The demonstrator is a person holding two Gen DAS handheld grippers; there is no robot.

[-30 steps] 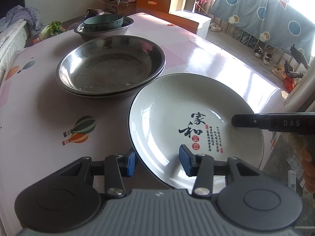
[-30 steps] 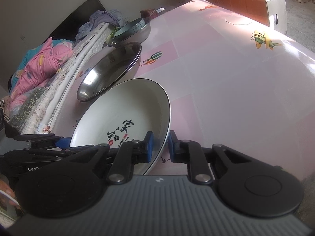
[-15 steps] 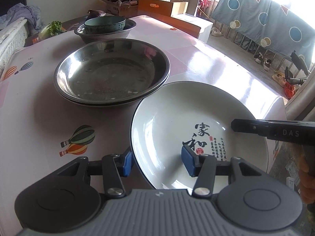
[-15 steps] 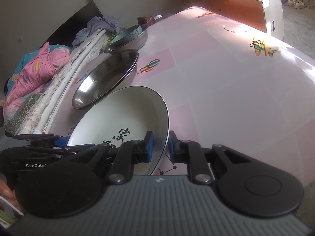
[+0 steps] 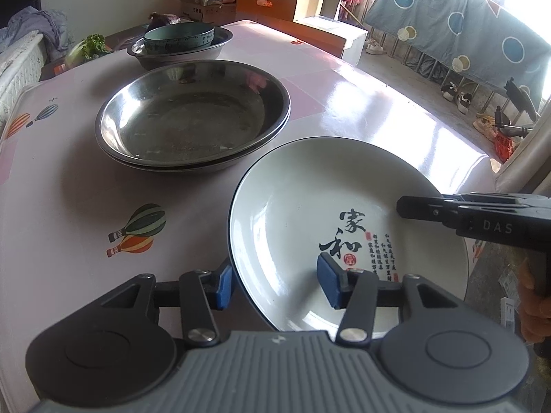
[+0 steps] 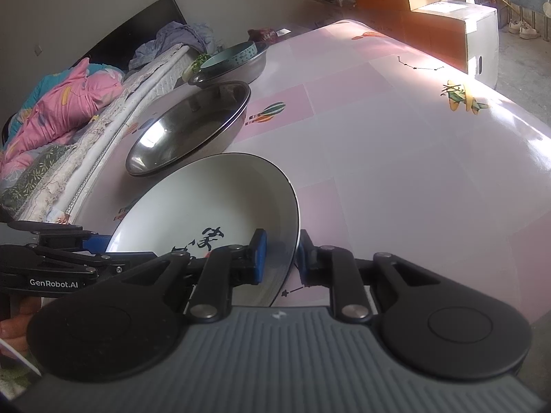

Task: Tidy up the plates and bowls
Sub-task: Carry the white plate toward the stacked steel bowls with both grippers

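A: The table (image 5: 361, 103) is the biggest thing, under a pink cloth printed with balloons. What stands on it?

B: At mid-table, two steel pans (image 5: 193, 117) nested one in the other. Behind them a steel basin (image 5: 220, 46) with a teal bowl (image 5: 179, 36) inside it. Nearest the cameras is the white plate (image 5: 292, 206), black-rimmed with black calligraphy, just beside the pans but apart from them.

A: Is the plate flat on the cloth?

B: It is tilted in the right wrist view, its right rim raised. Whether its low side touches the cloth cannot be told.

A: And the right gripper (image 6: 279, 258)?

B: It reaches in from the plate's right, level with the rim. Its jaws are clenched on that rim, one blue pad (image 6: 259, 254) inside the plate and the other outside.

A: The left gripper (image 5: 275, 282)?

B: It comes from the near side, pointing along the table toward the pans. Its jaws are spread wide and straddle the near rim, one pad (image 5: 225, 284) outside and one (image 5: 329, 284) over the plate's well, neither pressing the rim.

A: Any hands?

B: Part of a hand (image 5: 532, 303) on the right gripper's handle, at the edge of the left wrist view.
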